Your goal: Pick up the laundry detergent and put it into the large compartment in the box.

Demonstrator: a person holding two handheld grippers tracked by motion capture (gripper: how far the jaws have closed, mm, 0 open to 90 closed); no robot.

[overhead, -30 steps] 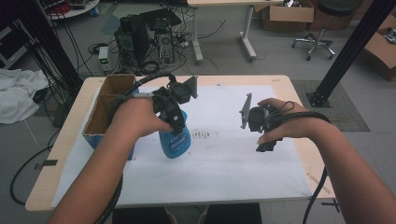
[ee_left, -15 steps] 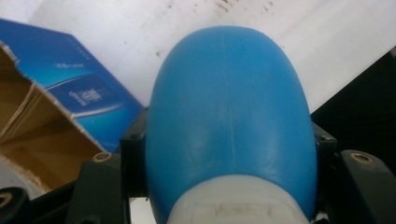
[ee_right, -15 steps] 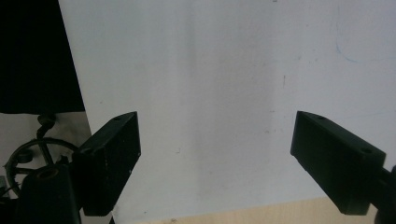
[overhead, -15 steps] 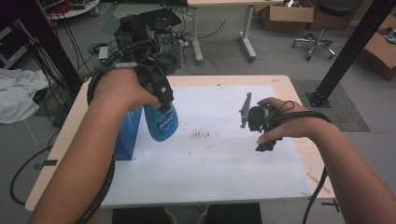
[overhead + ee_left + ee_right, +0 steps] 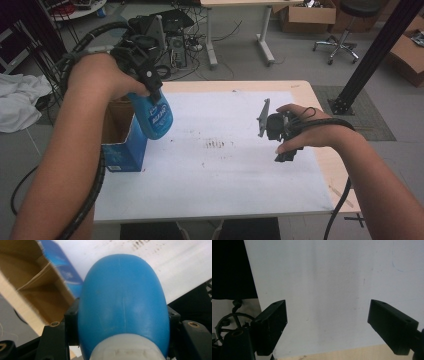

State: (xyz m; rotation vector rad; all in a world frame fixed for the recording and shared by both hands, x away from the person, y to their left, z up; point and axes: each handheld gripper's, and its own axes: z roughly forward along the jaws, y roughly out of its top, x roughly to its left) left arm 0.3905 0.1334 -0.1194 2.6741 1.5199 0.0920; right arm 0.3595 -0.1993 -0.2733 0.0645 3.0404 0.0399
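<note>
A workshop floor with cables and cardboard boxes surrounds the table [image 5: 320, 165], covered by a white sheet. From above, the left gripper [image 5: 152, 85] clamps a blue bottle [image 5: 152, 117] in the air over the table's left edge, beside an open box [image 5: 120, 150], likely its destination.

The left gripper view shows the bottle's body wedged between both jaws.

The right gripper [image 5: 327, 322] idles spread wide, empty, above the sheet.
</note>
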